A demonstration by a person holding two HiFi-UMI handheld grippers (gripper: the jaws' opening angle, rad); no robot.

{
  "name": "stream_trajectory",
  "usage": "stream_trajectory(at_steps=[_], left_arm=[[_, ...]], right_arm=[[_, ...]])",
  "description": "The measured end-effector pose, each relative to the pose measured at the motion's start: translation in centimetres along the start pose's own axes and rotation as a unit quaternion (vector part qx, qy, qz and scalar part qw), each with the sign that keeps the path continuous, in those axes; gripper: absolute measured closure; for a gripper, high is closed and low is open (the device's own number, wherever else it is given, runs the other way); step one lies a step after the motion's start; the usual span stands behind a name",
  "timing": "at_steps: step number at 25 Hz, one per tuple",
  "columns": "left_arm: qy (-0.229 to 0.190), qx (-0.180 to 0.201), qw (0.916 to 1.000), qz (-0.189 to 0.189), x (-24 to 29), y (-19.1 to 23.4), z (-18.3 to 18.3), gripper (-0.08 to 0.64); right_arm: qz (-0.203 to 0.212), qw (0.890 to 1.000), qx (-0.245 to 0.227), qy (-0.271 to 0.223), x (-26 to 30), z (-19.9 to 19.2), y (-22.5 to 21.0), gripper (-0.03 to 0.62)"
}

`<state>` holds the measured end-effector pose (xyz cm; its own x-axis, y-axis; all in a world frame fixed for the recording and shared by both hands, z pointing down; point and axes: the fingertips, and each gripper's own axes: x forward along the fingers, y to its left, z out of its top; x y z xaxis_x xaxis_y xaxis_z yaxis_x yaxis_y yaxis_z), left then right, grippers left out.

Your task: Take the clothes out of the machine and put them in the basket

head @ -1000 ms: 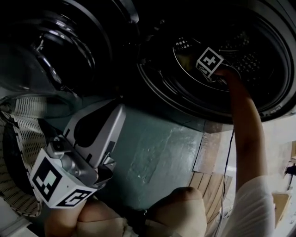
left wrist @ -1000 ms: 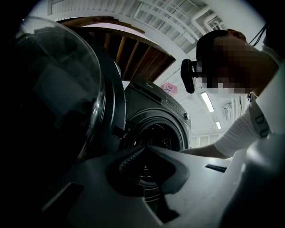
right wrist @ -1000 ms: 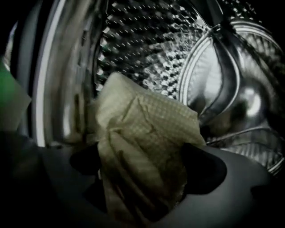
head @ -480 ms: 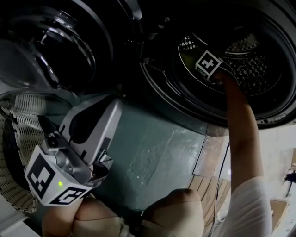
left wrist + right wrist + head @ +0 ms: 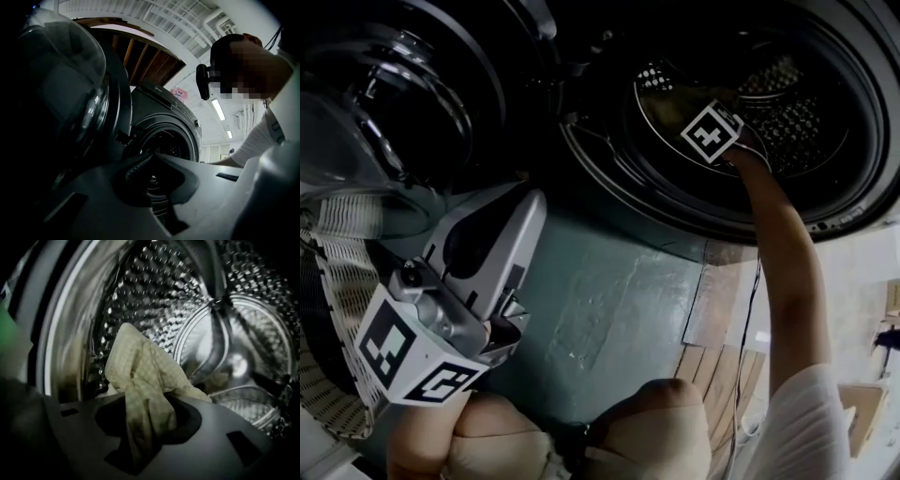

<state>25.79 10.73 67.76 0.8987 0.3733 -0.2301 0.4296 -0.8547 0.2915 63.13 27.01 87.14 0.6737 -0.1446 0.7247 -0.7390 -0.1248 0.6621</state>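
Inside the washing machine's perforated steel drum [image 5: 187, 296], my right gripper [image 5: 147, 397] is shut on a pale yellow checked cloth [image 5: 140, 366]. Its jaws have just been closing, and the cloth stands up from between them, crumpled. In the head view only this gripper's marker cube [image 5: 711, 131] and the arm reaching into the round door opening [image 5: 609, 178] show. My left gripper [image 5: 530, 202] hangs outside the machine at the lower left. It is shut and empty, with its tips together [image 5: 153, 153]. A white lattice basket [image 5: 337, 281] stands at the far left.
The machine's glass door [image 5: 384, 103] hangs open at the upper left, above the basket. The person's knees [image 5: 656, 431] fill the bottom. A teal floor [image 5: 609, 300] meets wooden planks [image 5: 712, 366], where a thin cable [image 5: 757, 309] runs down.
The right gripper's marker cube has shifted a little up and left inside the drum. The left gripper has stayed where it was.
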Motion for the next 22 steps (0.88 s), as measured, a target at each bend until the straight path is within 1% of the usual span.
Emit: stream_trajectory(at_steps=[4,6,9,12,15,17,19,22], left_arm=[[-0.013,-0.02,0.9996,-0.015,0.4,-0.1,-0.1,0.546],[-0.02,-0.03,0.999,-0.027,0.7,-0.3,-0.2,0.546],[-0.023,-0.044,0.9975,-0.051,1.4,-1.1,-0.8,0.546],[-0.03,-0.051,0.9963,-0.063,1.8,-1.6,-0.8,0.546],[-0.036,-0.059,0.9954,-0.066,1.8,-1.3,-0.7,0.546],[-0.04,-0.059,0.9952,-0.067,1.9,-1.2,-0.5,0.546],[-0.042,-0.051,0.9952,-0.073,2.2,-1.4,-0.5,0.546],[-0.031,-0.037,0.9952,-0.085,3.1,-1.8,-1.3,0.546]], right_arm=[[-0.03,0.999,0.009,-0.011,-3.1,-0.6,-1.3,0.439],[-0.048,0.998,0.01,-0.025,-5.0,-0.5,-2.2,0.442],[-0.068,0.997,-0.001,-0.046,-8.4,0.0,-3.2,0.445],[-0.083,0.994,-0.016,-0.068,-11.9,0.5,-3.3,0.443],[-0.094,0.991,-0.013,-0.092,-14.6,0.8,-2.7,0.443],[-0.103,0.989,-0.007,-0.106,-15.9,1.1,-2.4,0.443],[-0.109,0.987,0.0,-0.118,-16.8,1.5,-2.1,0.443],[-0.107,0.986,0.0,-0.129,-17.6,2.1,-1.6,0.443]])
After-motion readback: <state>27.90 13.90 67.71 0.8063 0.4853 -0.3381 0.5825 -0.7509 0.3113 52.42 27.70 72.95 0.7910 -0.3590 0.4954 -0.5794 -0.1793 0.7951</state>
